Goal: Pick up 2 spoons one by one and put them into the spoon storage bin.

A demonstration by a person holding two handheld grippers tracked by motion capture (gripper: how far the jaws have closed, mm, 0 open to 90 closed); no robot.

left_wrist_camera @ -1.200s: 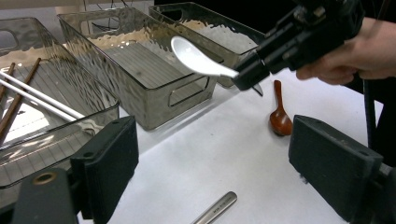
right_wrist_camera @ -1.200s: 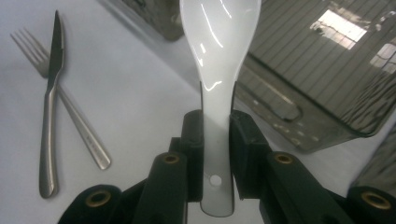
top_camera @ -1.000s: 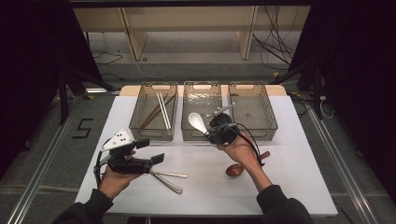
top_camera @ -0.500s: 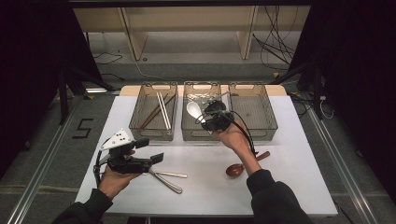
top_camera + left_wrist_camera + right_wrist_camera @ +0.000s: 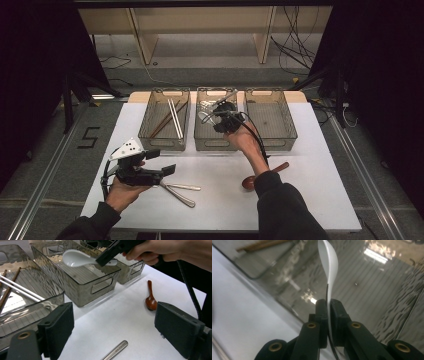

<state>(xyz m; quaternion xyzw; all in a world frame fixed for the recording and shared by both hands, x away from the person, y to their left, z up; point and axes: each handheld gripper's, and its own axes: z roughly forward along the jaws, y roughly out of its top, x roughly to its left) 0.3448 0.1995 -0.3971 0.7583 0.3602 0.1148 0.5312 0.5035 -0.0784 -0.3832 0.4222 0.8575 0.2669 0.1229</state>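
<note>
Since a second ago the right gripper (image 5: 214, 114) has carried the white spoon (image 5: 76, 258) from the near rim of the middle bin (image 5: 216, 146) to a spot over that bin's far half, and the arm now reaches further over the table. Its jaws have just been closing, and in the right gripper view they stand pinched tight on the spoon's thin handle, with almost no gap between them. The left gripper (image 5: 159, 161) has kept its place near the table's front left, above two metal utensils (image 5: 180, 192). Its jaws stand wide apart with nothing between them.

The spoon hangs in the air above the middle bin, not touching its floor or walls. In the left gripper view its long axis lies nearly level, running from the clamped handle out to the bowl, and the bowl's hollow faces up. In the high view the bowl points left, toward the left bin (image 5: 150, 135) that holds the chopsticks (image 5: 174, 117).

A brown wooden spoon (image 5: 260, 176) lies on the white table (image 5: 320, 190) by the right forearm.
</note>
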